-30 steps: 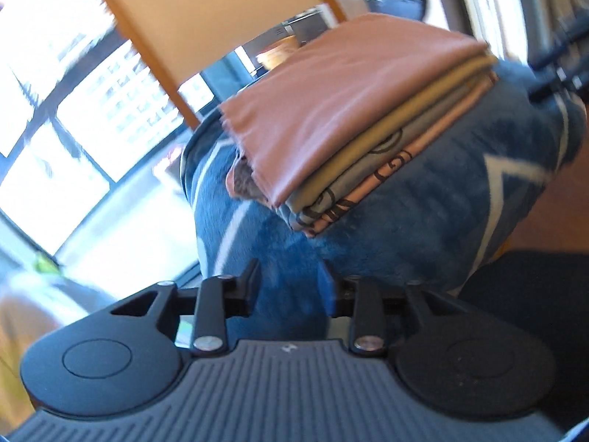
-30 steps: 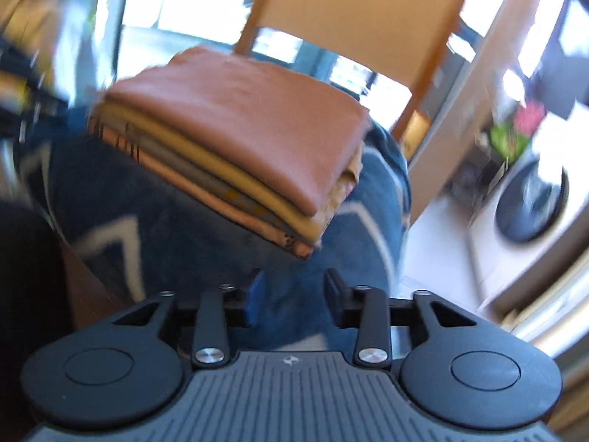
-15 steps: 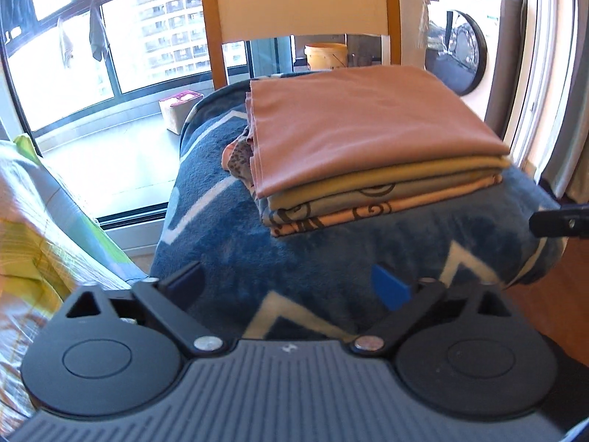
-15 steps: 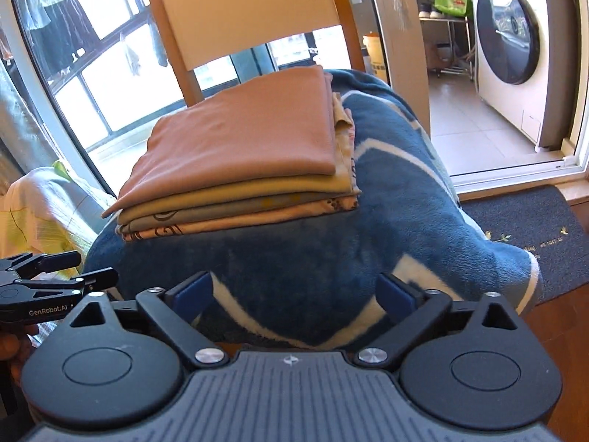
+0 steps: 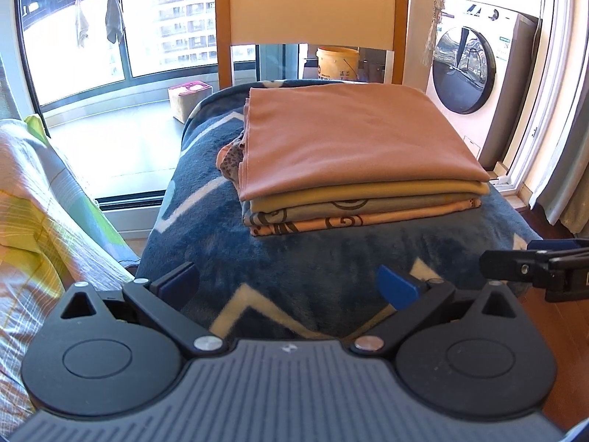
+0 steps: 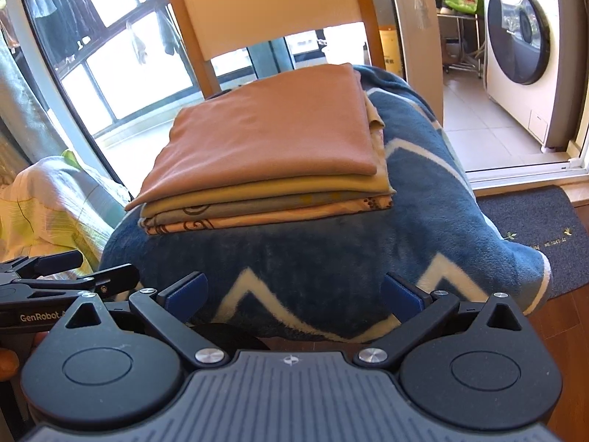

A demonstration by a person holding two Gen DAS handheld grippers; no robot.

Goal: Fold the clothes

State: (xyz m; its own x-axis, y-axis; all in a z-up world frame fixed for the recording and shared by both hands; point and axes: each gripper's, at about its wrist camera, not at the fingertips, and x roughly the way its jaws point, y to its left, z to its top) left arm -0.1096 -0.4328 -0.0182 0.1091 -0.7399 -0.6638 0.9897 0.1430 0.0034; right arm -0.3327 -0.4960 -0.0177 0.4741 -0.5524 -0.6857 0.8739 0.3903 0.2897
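Observation:
A neat stack of folded clothes (image 5: 349,162) (image 6: 272,154), a rust-brown piece on top of mustard, grey and orange patterned ones, rests on a blue blanket (image 5: 302,269) (image 6: 423,221) draped over a wooden chair (image 5: 313,3) (image 6: 272,7). My left gripper (image 5: 289,285) is open, short of the stack and over the blanket's front, with nothing between its blue pads. My right gripper (image 6: 294,291) is open too, empty, in front of the blanket's hanging edge. Each gripper shows at the side of the other's view.
Bedding in yellow-green checks (image 5: 40,213) (image 6: 48,206) lies to the left. A washing machine (image 5: 475,66) (image 6: 530,55) stands at the right by a sliding door. A dark doormat (image 6: 533,232) lies on the wooden floor. A yellow bucket (image 5: 337,62) stands behind the chair.
Both grippers went from nearly shut to wide open and rolled upright. Both drew back a little from the blanket, so the stack now sits level in each view.

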